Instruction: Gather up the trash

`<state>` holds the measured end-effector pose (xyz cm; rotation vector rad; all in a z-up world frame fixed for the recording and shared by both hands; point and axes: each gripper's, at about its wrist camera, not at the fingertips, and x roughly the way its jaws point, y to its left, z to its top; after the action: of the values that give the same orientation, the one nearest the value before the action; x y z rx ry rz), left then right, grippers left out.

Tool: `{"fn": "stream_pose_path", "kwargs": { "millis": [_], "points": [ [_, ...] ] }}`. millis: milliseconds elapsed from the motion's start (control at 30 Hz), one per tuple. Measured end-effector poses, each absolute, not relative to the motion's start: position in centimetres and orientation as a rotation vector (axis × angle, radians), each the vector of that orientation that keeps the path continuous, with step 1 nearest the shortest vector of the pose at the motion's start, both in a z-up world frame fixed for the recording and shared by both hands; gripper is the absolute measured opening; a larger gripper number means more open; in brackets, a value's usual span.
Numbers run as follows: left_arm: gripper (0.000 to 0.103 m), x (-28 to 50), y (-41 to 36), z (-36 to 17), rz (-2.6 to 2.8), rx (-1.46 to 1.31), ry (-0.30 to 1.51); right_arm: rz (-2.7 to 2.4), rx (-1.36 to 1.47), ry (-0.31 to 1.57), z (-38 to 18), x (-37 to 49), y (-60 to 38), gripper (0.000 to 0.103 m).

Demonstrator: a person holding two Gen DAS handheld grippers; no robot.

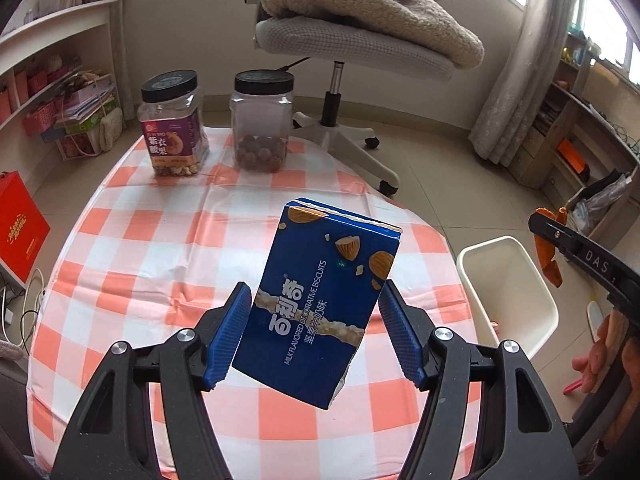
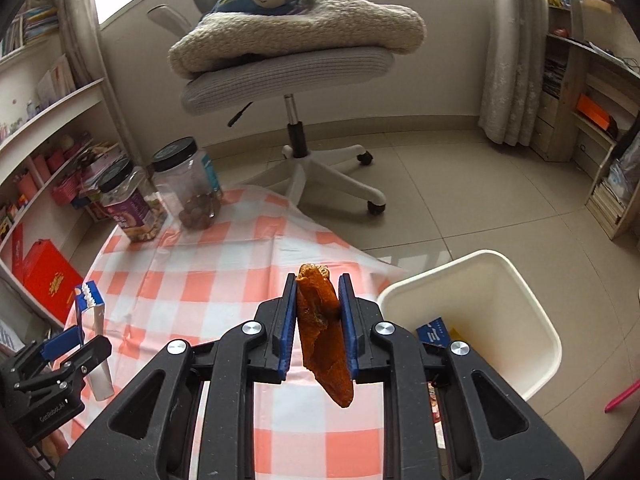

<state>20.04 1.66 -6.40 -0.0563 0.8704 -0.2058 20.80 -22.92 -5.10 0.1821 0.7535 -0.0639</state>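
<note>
Biscuit box clamped in left claw; orange peel pinched in right claw.

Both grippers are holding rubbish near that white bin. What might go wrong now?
The biscuit box sits tilted in the left gripper, so it might slip out onto the table. The orange peel in the right gripper hangs over the tablecloth, short of the bin; released now, it would probably miss.

White bin's contents mostly behind right tongs' arm; purple jar's label blurred
</note>
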Motion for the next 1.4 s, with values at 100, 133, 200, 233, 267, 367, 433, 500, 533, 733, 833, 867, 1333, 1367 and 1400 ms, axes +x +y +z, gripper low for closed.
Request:
{"fn": "stream_pose_path", "kwargs": {
  "millis": [100,133,200,233,267,367,433,500,533,733,833,867,1333,1367,1400],
  "points": [
    [0.065,20.1,-0.9,-6.5,-0.238,-0.050,0.881,-0.130,0.218,0.752,-5.1,20.5,-26.2,0.020],
    [0.065,20.1,-1.8,-6.5,-0.250,-0.047,0.883,-0.152,0.230,0.751,-5.2,20.4,-27.4,0.020],
    [0.065,20.2,-3.7,-6.4,-0.274,-0.039,0.885,-0.196,0.262,0.754,-5.4,20.2,-29.7,0.021],
    [0.065,20.2,-4.7,-6.3,-0.288,-0.035,0.884,-0.216,0.280,0.757,-5.6,20.1,-30.9,0.022],
    [0.065,20.3,-5.8,-6.2,-0.301,-0.031,0.883,-0.244,0.309,0.755,-5.7,19.8,-32.2,0.022],
    [0.065,20.5,-9.1,-5.9,-0.345,-0.018,0.879,-0.326,0.391,0.737,-5.8,18.9,-35.8,0.044],
    [0.065,20.5,-11.4,-5.7,-0.375,-0.007,0.879,-0.387,0.454,0.712,-5.8,18.0,-38.0,0.071],
    [0.065,20.5,-13.6,-5.6,-0.406,0.005,0.881,-0.426,0.516,0.686,-5.5,16.7,-40.2,0.073],
    [0.065,20.4,-14.8,-5.7,-0.421,0.013,0.884,-0.443,0.544,0.675,-5.4,16.1,-41.3,0.080],
    [0.065,20.3,-20.6,-6.5,-0.486,0.059,0.914,-0.562,0.685,0.591,-5.1,11.6,-46.9,0.090],
    [0.066,20.3,-23.3,-6.9,-0.513,0.083,0.926,-0.584,0.755,0.574,-5.5,9.8,-48.7,0.090],
    [0.066,20.3,-24.2,-7.1,-0.522,0.094,0.929,-0.592,0.775,0.564,-5.5,9.1,-49.3,0.091],
    [0.080,19.9,-30.0,-7.7,-0.561,0.163,0.953,-0.680,0.970,0.424,-5.4,3.4,-53.1,0.094],
    [0.082,19.9,-29.6,-7.6,-0.551,0.163,0.950,-0.677,0.966,0.426,-5.3,3.6,-52.9,0.094],
    [0.082,19.9,-29.0,-7.5,-0.541,0.159,0.948,-0.671,0.955,0.432,-5.3,3.9,-52.6,0.094]
  ]
}}
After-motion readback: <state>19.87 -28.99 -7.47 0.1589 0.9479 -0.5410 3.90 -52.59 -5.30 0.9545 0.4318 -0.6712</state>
